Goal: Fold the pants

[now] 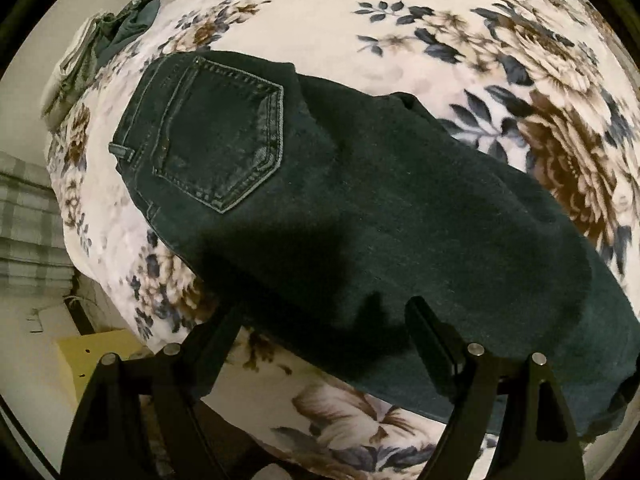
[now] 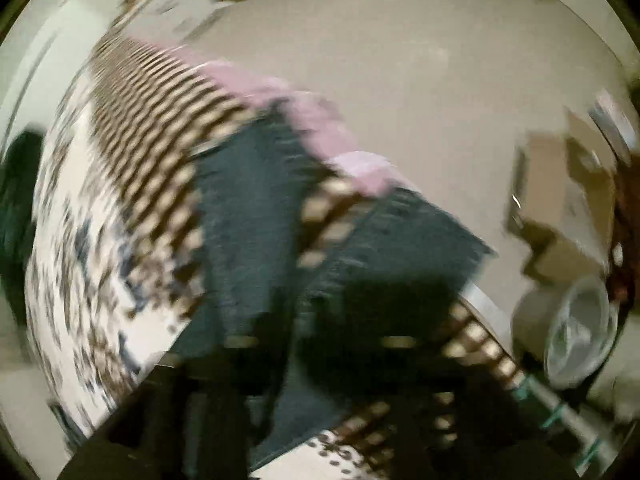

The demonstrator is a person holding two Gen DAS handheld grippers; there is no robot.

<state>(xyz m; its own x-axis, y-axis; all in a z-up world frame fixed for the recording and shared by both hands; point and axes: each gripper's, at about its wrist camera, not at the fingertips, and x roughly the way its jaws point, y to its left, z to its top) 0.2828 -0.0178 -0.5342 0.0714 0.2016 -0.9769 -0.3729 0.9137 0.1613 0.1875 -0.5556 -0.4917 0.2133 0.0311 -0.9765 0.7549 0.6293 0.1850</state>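
Note:
Dark denim pants [image 1: 320, 184] lie flat on a floral bedspread [image 1: 360, 32], back pocket [image 1: 216, 136] up, waist at the upper left, legs running to the lower right. My left gripper [image 1: 324, 320] is open just above the pants' thigh area, one finger on each side of it, holding nothing. In the blurred right wrist view the two leg ends of the pants [image 2: 248, 208] spread over the bed's edge. My right gripper [image 2: 316, 344] hovers over the legs; motion blur hides how its jaws stand.
Another dark garment [image 1: 132, 20] lies bunched at the bedspread's far left edge. A yellow box [image 1: 92, 356] stands on the floor at the lower left. A checked border [image 2: 152, 112], pink fabric [image 2: 304, 112], cardboard boxes [image 2: 568, 200] and a clear tub [image 2: 580, 332] show to the right.

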